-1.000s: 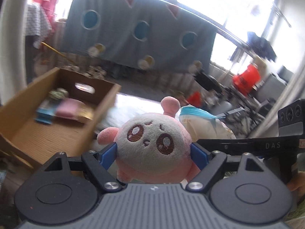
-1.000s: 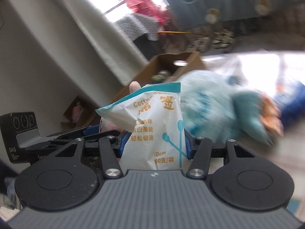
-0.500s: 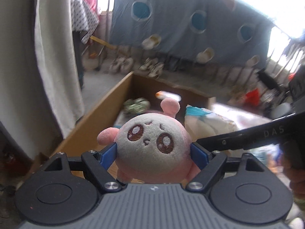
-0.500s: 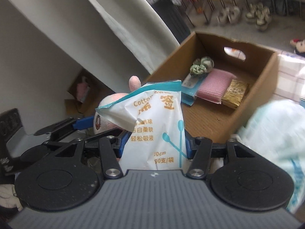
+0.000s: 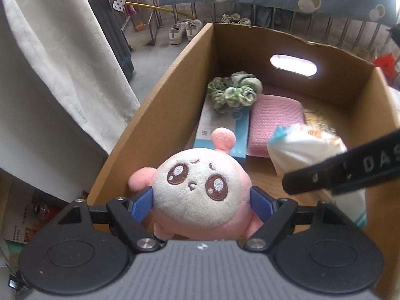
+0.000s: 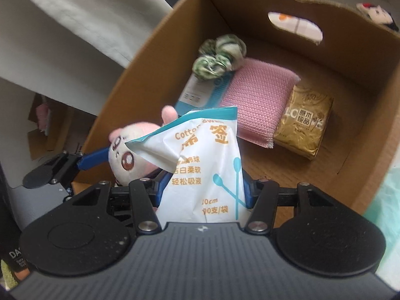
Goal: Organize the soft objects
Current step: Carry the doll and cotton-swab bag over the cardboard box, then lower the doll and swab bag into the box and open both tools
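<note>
My left gripper (image 5: 201, 203) is shut on a round pink and white plush toy (image 5: 197, 182), held just above the near end of an open cardboard box (image 5: 155, 105). My right gripper (image 6: 203, 190) is shut on a white cotton swab bag (image 6: 202, 155) with a teal top, beside the plush toy (image 6: 127, 155) and above the same box (image 6: 350, 50). On the box floor lie a green scrunchie (image 6: 220, 57), a pink sponge pad (image 6: 260, 100), a blue and white packet (image 6: 197, 92) and a gold packet (image 6: 305, 122). The near half of the box floor is bare.
A white curtain (image 5: 62, 62) hangs close to the box's left side. Pairs of shoes (image 5: 182, 31) stand on the floor beyond the box. A pale green bag (image 6: 390, 200) lies against the box's right wall, and a small plush (image 6: 375, 15) lies beyond the far wall.
Both grippers have swung from looking across the room to pointing down over the cardboard box. The plush toy and the swab bag stay gripped as before.
</note>
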Demonstrator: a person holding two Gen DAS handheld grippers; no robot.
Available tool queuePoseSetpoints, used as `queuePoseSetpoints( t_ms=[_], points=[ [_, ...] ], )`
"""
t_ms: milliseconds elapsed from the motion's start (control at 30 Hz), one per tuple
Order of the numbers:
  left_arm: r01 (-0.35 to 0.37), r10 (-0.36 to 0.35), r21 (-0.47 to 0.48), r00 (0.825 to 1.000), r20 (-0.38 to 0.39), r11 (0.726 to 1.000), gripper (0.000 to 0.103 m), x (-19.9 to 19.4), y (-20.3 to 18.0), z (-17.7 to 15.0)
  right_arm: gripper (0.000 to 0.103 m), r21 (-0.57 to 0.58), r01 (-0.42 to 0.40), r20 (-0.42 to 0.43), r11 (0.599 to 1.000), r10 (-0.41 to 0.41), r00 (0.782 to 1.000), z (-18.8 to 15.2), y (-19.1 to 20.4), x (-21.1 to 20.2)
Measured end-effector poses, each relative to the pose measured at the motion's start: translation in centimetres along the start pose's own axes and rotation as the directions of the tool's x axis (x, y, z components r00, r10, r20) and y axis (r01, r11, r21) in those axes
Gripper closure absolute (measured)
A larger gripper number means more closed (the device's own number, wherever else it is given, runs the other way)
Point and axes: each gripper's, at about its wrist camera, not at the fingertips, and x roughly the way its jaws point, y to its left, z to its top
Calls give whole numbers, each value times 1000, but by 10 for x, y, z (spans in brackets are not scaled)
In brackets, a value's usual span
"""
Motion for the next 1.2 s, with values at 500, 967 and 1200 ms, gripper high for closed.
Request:
queuePoseSetpoints(
  t_ms=[500,967,1200],
  points=[
    [-14,14,-1,999,-43,1000,15,28,-1,5,38,154,-34,-35,988,40,999,6,-22,23],
    [-28,28,-50,1000,8,998,13,0,9,4,38,222,-97,-49,970,110,993,2,-32,22],
    [-39,41,-69,999,36,997,13,-18,14,-2,38,149,-59,72,987,49,996,13,-21,-10]
  ],
)
